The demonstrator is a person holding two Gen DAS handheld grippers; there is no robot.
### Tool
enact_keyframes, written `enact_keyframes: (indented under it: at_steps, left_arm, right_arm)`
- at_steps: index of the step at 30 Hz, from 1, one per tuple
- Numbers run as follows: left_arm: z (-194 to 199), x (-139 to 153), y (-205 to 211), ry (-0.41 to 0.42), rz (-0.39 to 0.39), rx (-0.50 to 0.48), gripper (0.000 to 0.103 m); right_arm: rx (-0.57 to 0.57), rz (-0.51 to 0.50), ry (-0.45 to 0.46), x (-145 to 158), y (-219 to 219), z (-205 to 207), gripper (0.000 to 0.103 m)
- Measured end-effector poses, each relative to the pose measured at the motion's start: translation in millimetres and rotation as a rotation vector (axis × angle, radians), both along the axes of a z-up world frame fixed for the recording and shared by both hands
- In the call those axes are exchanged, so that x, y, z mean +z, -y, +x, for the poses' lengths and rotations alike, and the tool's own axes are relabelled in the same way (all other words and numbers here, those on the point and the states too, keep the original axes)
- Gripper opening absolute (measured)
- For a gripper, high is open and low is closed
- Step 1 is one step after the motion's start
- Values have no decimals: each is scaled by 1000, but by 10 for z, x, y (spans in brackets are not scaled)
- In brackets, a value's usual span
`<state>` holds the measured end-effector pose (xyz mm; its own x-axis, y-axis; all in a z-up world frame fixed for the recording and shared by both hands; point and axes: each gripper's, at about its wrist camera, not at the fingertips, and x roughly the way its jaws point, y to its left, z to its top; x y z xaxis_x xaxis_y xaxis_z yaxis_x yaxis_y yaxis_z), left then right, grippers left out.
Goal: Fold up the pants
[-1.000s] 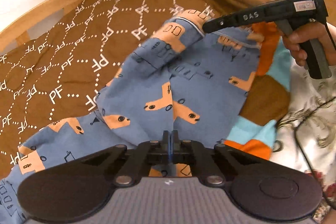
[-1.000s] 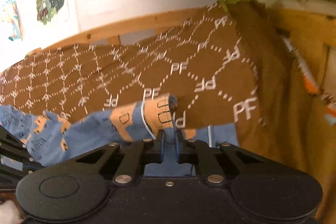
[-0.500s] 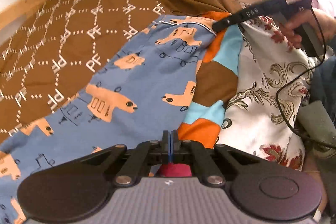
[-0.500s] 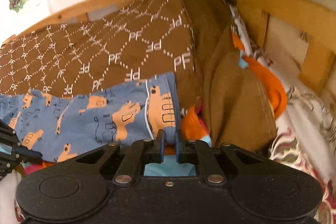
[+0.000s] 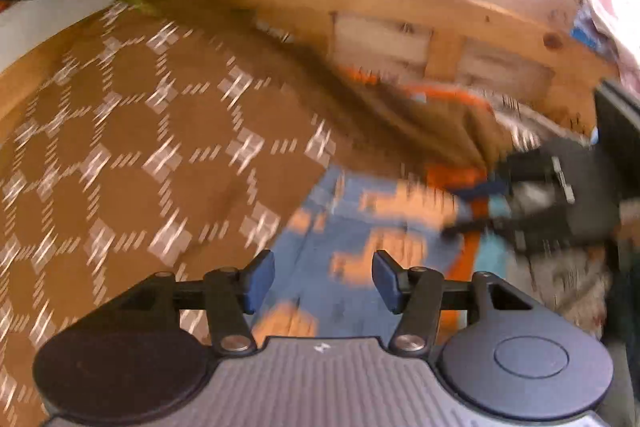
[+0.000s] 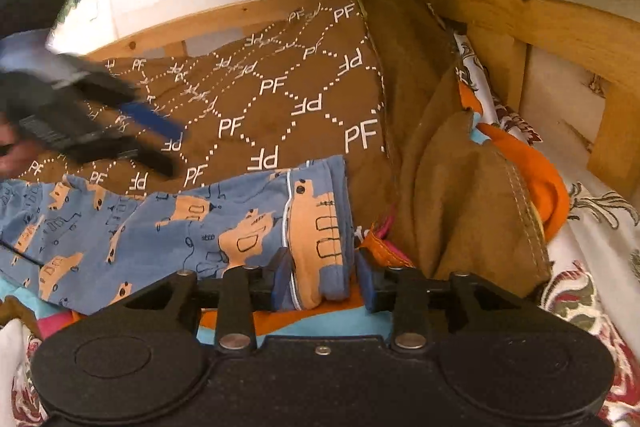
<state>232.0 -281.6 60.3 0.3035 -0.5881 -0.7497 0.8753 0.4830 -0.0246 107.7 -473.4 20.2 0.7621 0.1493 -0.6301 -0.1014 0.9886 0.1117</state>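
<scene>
The blue pants [image 6: 168,223] with orange vehicle prints lie flat on the brown PF-patterned blanket [image 6: 280,95]. My right gripper [image 6: 325,281] is open, and the pants' cuff end lies loose between its fingers. My left gripper [image 5: 323,281] is open above the pants [image 5: 352,251]; that view is blurred by motion. The left gripper also shows at the left of the right wrist view [image 6: 156,143], open above the blanket. The right gripper shows blurred at the right of the left wrist view [image 5: 472,211].
A wooden bed frame [image 6: 560,39] runs along the back and right. A bunched brown cloth [image 6: 472,195], an orange cloth [image 6: 540,171] and a floral sheet [image 6: 592,255] lie to the right. A striped orange and cyan cloth [image 6: 304,327] lies under the pants.
Both grippers have opened and let go of the pants, which now lie on the bed. The left gripper is swinging left over the blanket.
</scene>
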Motion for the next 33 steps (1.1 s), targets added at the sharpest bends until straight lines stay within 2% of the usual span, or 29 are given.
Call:
enact_keyframes:
  at_steps: [2, 5, 7, 8, 9, 11, 14, 18, 21, 23, 25, 27, 29, 30, 33]
  left_arm:
    - [140, -139, 240, -25, -14, -19, 58]
    - [270, -329, 488, -67, 32, -41, 51]
    - [338, -438, 574, -111, 42, -47, 29]
    - [367, -496, 588, -140, 43, -41, 14]
    - [380, -517, 592, -151, 39, -26, 13]
    - [352, -491, 570, -138, 14, -28, 9]
    - [244, -359, 508, -41, -11, -49, 8]
    - [149, -262, 523, 81, 27, -69, 8]
    - [135, -326, 601, 120, 39, -52, 9]
    - [138, -435, 641, 123, 64, -47, 12]
    - [128, -512, 647, 125, 74, -30, 22]
    - [131, -504, 578, 136, 48, 16, 60]
    - [74, -427, 392, 176, -8, 92, 71]
    - [30, -387, 268, 193, -34, 136, 75]
    - [-182, -327, -171, 188, -77, 250, 82]
  right_arm:
    - [3, 25, 12, -39, 36, 22, 33]
    - [-1, 35, 25, -83, 92, 46, 25]
    - [4, 53, 31, -82, 120, 57, 20]
    - [4, 55, 32, -79, 124, 61, 17]
    - [5, 55, 33, -80, 127, 66, 12]
    - [12, 54, 39, -78, 132, 62, 9]
    - [13, 60, 63, -50, 132, 32, 6]
    - [7, 12, 107, -24, 70, 32, 5]
    - [-5, -30, 115, -42, 52, 110, 4]
    - [-10, -52, 110, -67, 51, 153, 4]
    - [-1, -66, 72, -116, 59, 193, 9]
    - [-3, -67, 74, -117, 66, 179, 13]
    - [0, -79, 99, -71, 43, 130, 23]
    - [4, -102, 123, -43, 11, 88, 31]
    - [36, -212, 188, -1, -137, -28, 44]
